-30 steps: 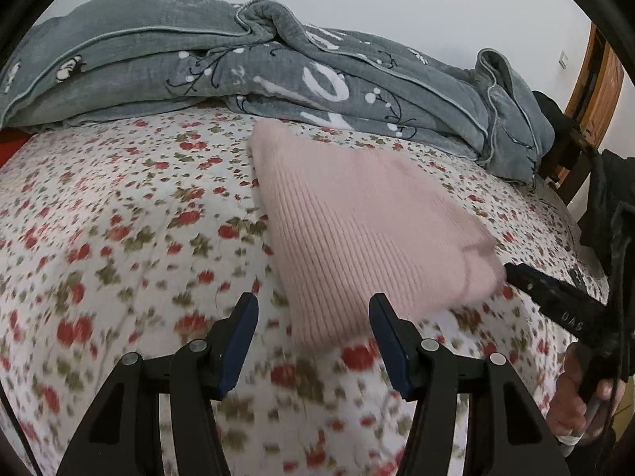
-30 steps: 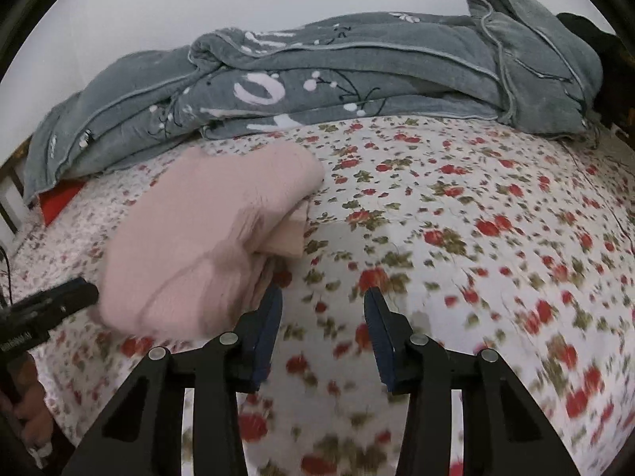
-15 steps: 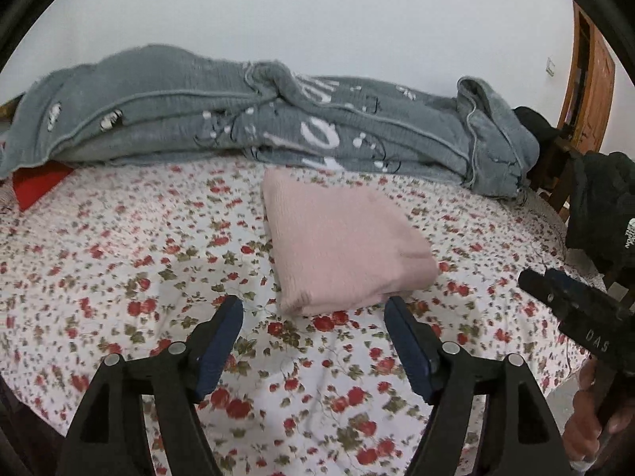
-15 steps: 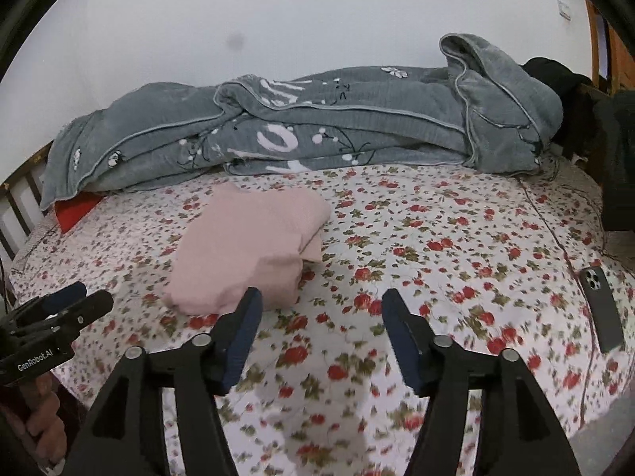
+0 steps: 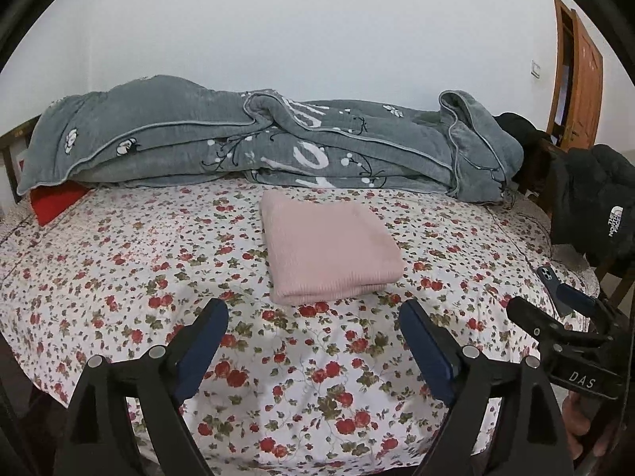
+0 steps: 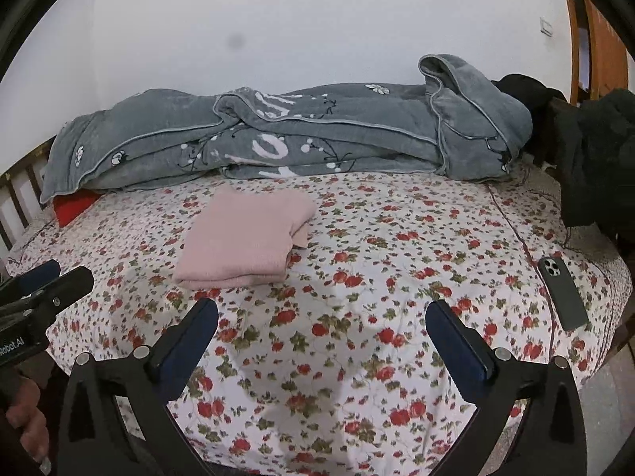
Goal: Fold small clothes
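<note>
Pink knit garment lies folded on the bed, both grippers apart from it and empty.

The pink garment [image 5: 329, 252] rests in a neat rectangle on the flowered bed sheet [image 5: 119, 277], in the middle of the bed, just near the grey blanket [image 5: 278, 142] that lies along the far side. The left gripper [image 5: 313, 341] and the right gripper [image 6: 321, 337] hang over the near part of the bed, their fingers opening wide with nothing between them. The knit looks soft, light and limp, so I judge it will sag and unfold if it is lifted by one corner. It is better to take the thick folded edge on the near side, both layers together. A phone [image 6: 561, 291] lies at the right.
</note>
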A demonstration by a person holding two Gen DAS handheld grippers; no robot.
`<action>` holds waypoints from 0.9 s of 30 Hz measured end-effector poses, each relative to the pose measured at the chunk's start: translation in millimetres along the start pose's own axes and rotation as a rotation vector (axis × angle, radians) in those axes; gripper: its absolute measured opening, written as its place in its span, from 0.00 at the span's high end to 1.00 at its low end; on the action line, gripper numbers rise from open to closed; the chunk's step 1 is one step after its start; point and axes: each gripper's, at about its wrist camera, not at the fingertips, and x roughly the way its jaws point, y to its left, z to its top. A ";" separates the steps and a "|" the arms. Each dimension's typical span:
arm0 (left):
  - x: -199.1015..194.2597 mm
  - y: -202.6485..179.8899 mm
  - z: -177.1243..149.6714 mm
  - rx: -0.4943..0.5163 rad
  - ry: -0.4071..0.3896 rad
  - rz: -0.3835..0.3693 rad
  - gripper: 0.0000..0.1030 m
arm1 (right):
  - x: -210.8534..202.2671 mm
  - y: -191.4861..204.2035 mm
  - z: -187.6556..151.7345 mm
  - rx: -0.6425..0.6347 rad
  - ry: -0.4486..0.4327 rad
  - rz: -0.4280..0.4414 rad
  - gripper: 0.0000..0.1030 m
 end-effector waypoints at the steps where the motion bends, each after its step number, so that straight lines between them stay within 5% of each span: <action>1: -1.1 -0.9 -0.2 0.002 -0.001 -0.001 0.14 | -1.2 0.7 -0.8 -0.003 0.002 0.001 0.01; 27: -5.4 -3.2 0.5 0.012 -0.017 0.009 0.14 | -7.8 -4.6 0.2 -0.008 -0.013 -0.041 0.01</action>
